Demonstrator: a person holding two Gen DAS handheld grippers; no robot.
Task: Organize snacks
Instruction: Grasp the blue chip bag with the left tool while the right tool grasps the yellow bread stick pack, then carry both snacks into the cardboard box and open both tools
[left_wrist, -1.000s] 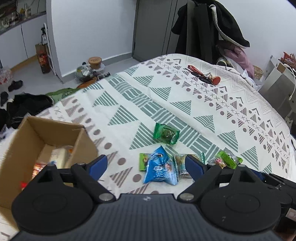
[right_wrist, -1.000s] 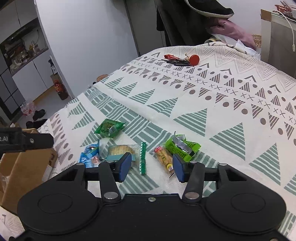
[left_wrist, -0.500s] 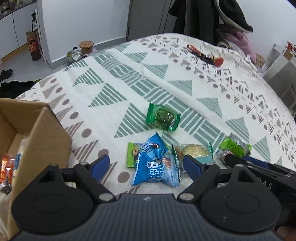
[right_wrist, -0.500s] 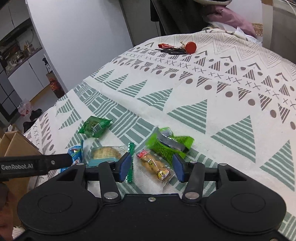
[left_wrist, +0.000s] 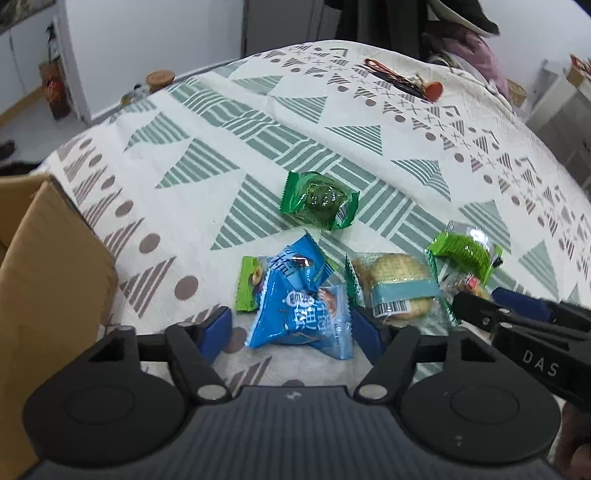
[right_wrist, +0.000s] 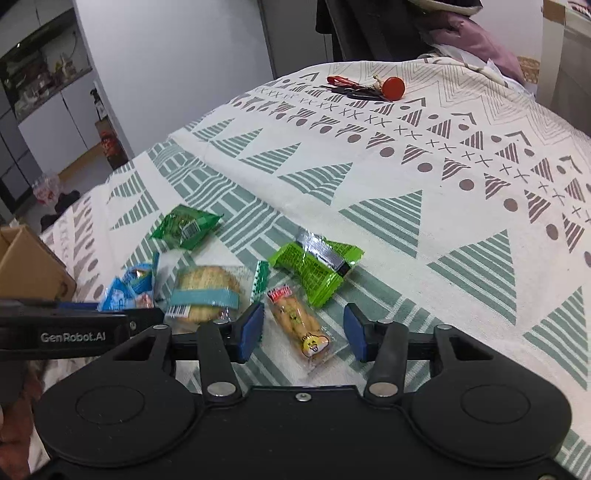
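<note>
Several wrapped snacks lie on the patterned cloth. My left gripper (left_wrist: 291, 330) is open, its blue pads either side of a blue snack bag (left_wrist: 301, 308). Behind that lie a dark green packet (left_wrist: 319, 199) and a cracker pack (left_wrist: 397, 288) with a teal band. My right gripper (right_wrist: 303, 330) is open around a clear pack of small biscuit sticks (right_wrist: 299, 325). A bright green packet (right_wrist: 316, 264) lies just beyond it. The cracker pack (right_wrist: 205, 291) and blue snack bag (right_wrist: 127, 290) are to its left. The right gripper's finger (left_wrist: 517, 310) shows at the right of the left wrist view.
A brown cardboard box (left_wrist: 48, 280) stands at the left edge of the cloth (left_wrist: 258, 155); its corner (right_wrist: 29, 262) shows in the right wrist view. Scissors and a red round object (right_wrist: 391, 86) lie far back. Clothes hang behind; cabinets and floor clutter lie to the left.
Both grippers have come down and forward toward the snack pile. The left one has swung away from the box to straddle the blue bag; the right one now straddles the biscuit stick pack.
</note>
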